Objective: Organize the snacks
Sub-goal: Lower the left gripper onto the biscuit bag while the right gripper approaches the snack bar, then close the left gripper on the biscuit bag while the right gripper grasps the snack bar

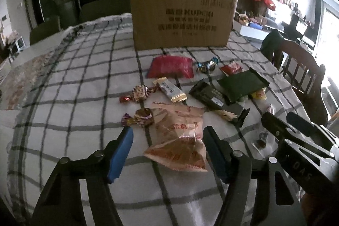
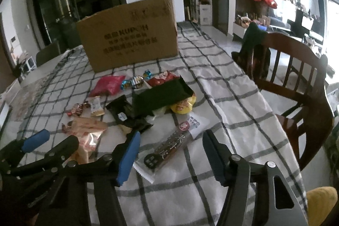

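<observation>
A big cardboard box (image 1: 182, 16) stands at the far side of the table, at 12 o'clock from both tongs. The table has a white cloth with dark lines (image 1: 74, 77). Snacks lie in a loose pile in front of the box.

The left gripper (image 1: 168, 148) has its blue pads apart. An orange see-through snack bag (image 1: 180, 141) lies between them, but the pads do not press on it — so nothing is held. A gold-wrapped candy (image 1: 144, 117) lies at 11 o'clock from this bag, just beside it. A red packet (image 1: 170, 67) lies near the box, at 12 o'clock. A dark green packet (image 1: 241, 84) lies at 2 o'clock, partly on a black packet (image 1: 208, 94).

The right gripper (image 2: 171, 157) is open too. A long brown snack bar with white ends (image 2: 169, 147) lies on the cloth between its pads — not squeezed. A yellow packet (image 2: 182, 106) peeks out from under the dark green packet, at 12 o'clock. A wooden chair (image 2: 296, 82) stands at 2 o'clock.
</observation>
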Action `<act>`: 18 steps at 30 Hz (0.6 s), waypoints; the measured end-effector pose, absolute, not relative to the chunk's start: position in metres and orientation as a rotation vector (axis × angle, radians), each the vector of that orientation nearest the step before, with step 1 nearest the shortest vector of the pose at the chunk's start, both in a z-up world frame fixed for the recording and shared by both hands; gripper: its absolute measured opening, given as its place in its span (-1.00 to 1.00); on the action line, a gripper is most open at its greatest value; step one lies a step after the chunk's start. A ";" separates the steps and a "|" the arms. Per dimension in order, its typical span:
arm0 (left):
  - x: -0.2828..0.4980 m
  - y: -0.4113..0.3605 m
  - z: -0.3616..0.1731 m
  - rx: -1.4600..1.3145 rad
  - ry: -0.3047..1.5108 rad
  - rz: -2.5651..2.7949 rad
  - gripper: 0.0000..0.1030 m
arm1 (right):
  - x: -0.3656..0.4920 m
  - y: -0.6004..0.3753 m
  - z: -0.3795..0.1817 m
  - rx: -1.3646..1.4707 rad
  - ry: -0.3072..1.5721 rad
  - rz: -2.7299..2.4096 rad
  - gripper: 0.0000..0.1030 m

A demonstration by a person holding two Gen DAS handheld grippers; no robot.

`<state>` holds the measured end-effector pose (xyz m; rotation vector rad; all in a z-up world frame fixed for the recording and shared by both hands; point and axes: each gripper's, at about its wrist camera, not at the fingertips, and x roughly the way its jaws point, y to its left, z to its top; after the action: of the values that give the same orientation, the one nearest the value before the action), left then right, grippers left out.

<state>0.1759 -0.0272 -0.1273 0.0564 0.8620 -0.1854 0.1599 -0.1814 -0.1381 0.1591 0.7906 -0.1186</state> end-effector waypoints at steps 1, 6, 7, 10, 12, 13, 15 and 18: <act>0.179 -0.028 -0.130 0.051 0.871 -0.190 0.23 | 0.161 -0.182 -0.140 0.165 0.797 -0.120 0.16; 0.185 -0.033 -0.139 0.039 0.905 -0.200 0.19 | 0.168 -0.187 -0.146 0.188 0.813 -0.125 0.08; 0.186 -0.033 -0.140 0.038 0.908 -0.197 0.18 | 0.170 -0.187 -0.147 0.191 0.815 -0.124 0.08; 0.188 -0.035 -0.142 0.036 0.914 -0.193 0.15 | 0.172 -0.188 -0.148 0.199 0.818 -0.119 0.03; 0.190 -0.036 -0.144 0.033 0.924 -0.199 0.13 | 0.173 -0.189 -0.151 0.200 0.832 -0.115 0.02; 0.189 -0.037 -0.144 0.032 0.925 -0.200 0.13 | 0.173 -0.191 -0.152 0.204 0.836 -0.113 -0.03; 0.190 -0.038 -0.144 0.035 0.923 -0.202 0.10 | 0.174 -0.192 -0.154 0.211 0.840 -0.106 -0.08; 0.190 -0.041 -0.143 0.041 0.918 -0.208 0.05 | 0.175 -0.190 -0.155 0.196 0.834 -0.103 -0.08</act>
<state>0.1899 -0.0409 -0.1434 0.0414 0.9179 -0.2080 0.1749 -0.1899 -0.1545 0.1958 0.8343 -0.1026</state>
